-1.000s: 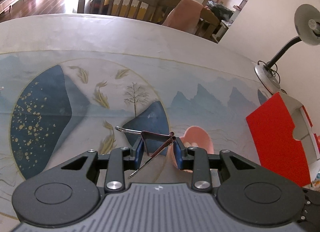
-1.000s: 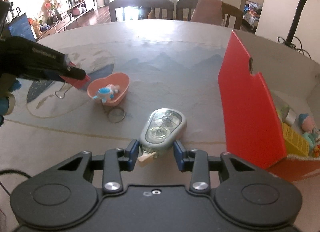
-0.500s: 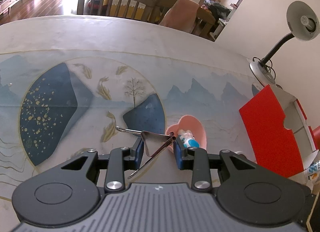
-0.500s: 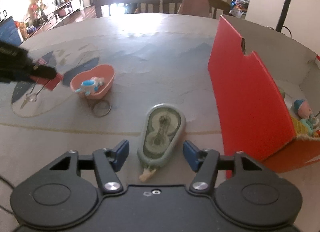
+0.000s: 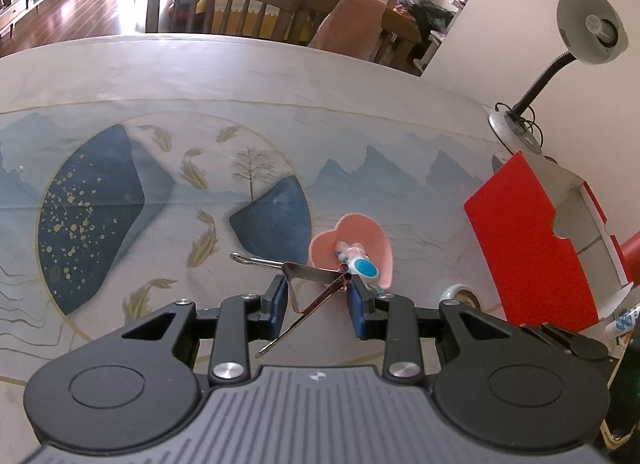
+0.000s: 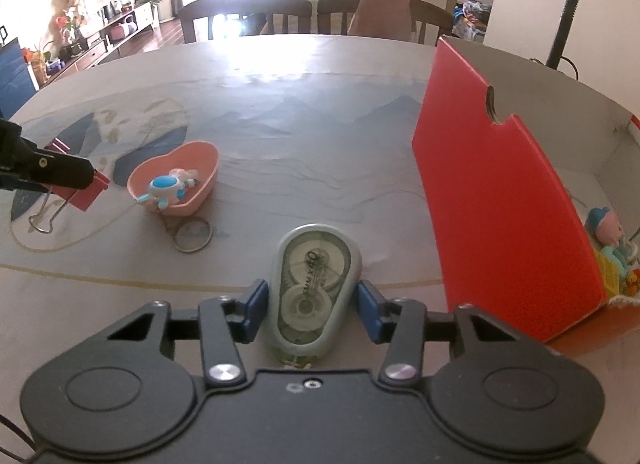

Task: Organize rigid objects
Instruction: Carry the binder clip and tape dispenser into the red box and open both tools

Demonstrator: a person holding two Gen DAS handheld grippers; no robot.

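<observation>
left tool [image 5: 316, 304] grips clip [image 5: 310, 284], 9 o'clock of dish [image 5: 368, 242] | right tool [image 6: 310, 304] half-open astride tape [image 6: 310, 288], 6 o'clock on desk [image 6: 320, 136] | tape: light, stiff, slick; pinch flanks

Right gripper [image 6: 312, 306] astride correction tape dispenser [image 6: 314, 288] on table [image 6: 320, 112], blue pads beside its flanks, contact unclear. Pink heart dish [image 6: 200, 180] with blue-white toy [image 6: 166, 188] beyond; key ring [image 6: 193, 236] just beside. Red box [image 6: 500, 200] at right. Left gripper [image 6: 52, 174] clamping red binder clip [image 6: 86, 194].
</observation>
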